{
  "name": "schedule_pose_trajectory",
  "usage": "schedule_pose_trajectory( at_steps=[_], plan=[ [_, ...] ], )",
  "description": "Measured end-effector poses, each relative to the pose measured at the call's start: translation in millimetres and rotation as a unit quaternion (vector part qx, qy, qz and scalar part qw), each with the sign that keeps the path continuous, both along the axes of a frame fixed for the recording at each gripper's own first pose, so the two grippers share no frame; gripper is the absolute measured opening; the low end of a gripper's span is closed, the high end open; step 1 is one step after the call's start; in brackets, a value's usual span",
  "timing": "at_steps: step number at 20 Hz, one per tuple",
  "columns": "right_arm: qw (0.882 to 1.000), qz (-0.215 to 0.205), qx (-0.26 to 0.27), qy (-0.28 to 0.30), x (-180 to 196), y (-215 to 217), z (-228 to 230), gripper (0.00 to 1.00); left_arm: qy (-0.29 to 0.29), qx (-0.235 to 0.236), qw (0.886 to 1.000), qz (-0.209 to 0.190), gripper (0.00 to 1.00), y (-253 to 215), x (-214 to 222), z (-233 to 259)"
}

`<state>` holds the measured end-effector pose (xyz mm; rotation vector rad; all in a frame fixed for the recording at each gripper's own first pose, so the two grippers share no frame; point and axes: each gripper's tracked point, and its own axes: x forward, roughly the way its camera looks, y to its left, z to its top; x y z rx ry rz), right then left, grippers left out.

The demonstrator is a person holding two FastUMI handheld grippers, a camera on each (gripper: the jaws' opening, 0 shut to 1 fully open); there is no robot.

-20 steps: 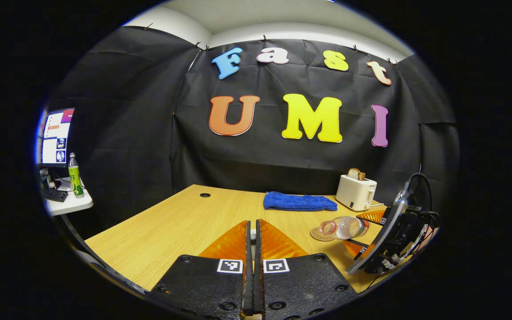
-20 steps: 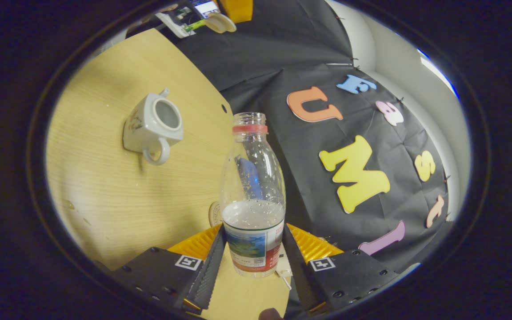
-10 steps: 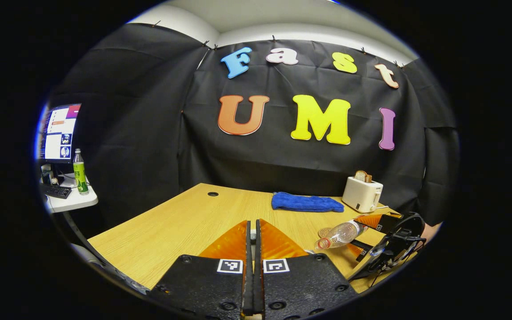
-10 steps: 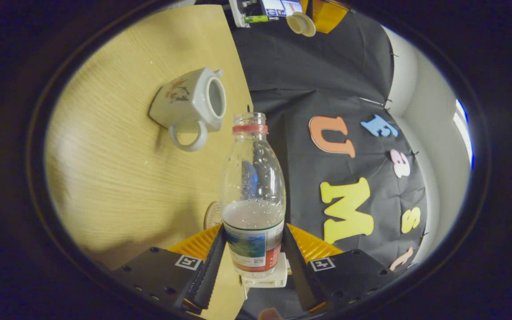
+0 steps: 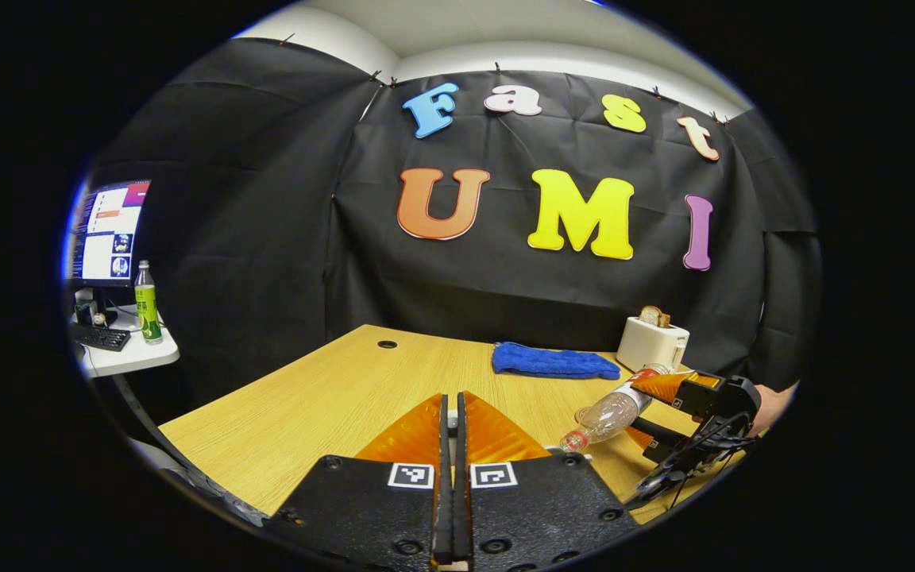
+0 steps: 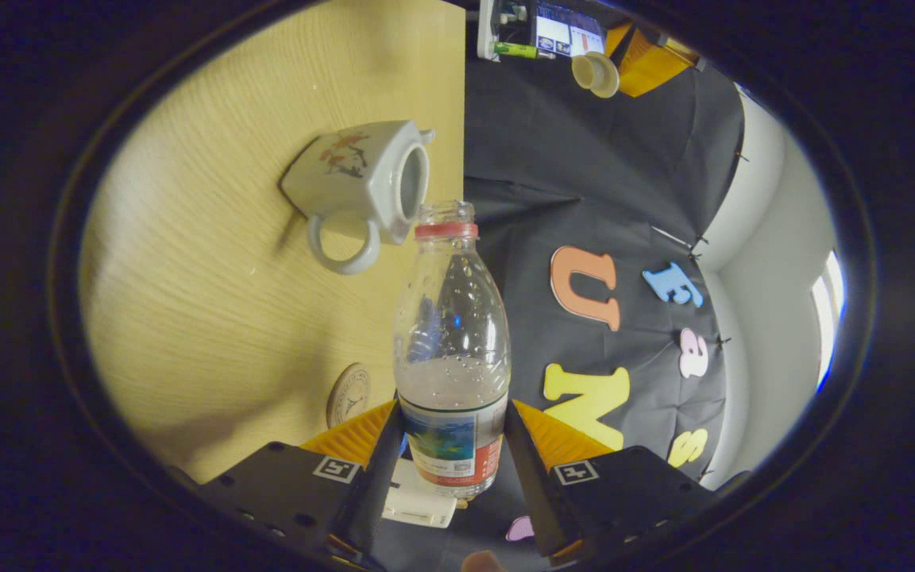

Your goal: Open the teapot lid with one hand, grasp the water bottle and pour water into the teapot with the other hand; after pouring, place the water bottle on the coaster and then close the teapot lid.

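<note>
My right gripper [image 6: 451, 445] pinched the water bottle [image 6: 451, 342] at its labelled base — thin, squashy, partly full, likely slippery — while my left gripper [image 5: 449, 445] stayed pressed together.

Bare table [image 5: 322, 397] lies open ahead of the left gripper [image 5: 449, 429]. A blue cloth [image 5: 553, 363] and toaster [image 5: 652, 343] line the far edge, beside the tilted bottle [image 5: 608, 413].

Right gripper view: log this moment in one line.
right tongs: shut on bottle, uncapped, tipped toward teapot | teapot: lid off, on table | left tongs: shut, holding lid | coaster: bare
</note>
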<state>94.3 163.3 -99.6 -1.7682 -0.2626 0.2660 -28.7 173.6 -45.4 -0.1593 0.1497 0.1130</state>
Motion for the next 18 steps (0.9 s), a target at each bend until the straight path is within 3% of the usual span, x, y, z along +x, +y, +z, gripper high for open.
schedule_pose_trajectory(
  at_steps=[18],
  plan=[
    [0.994,0.037,-0.072,-0.071,-7.7,17.6,25.2,0.73,0.0,-0.004,1.0,-0.002,0.03,3.4,-2.7,1.0]
  ],
)
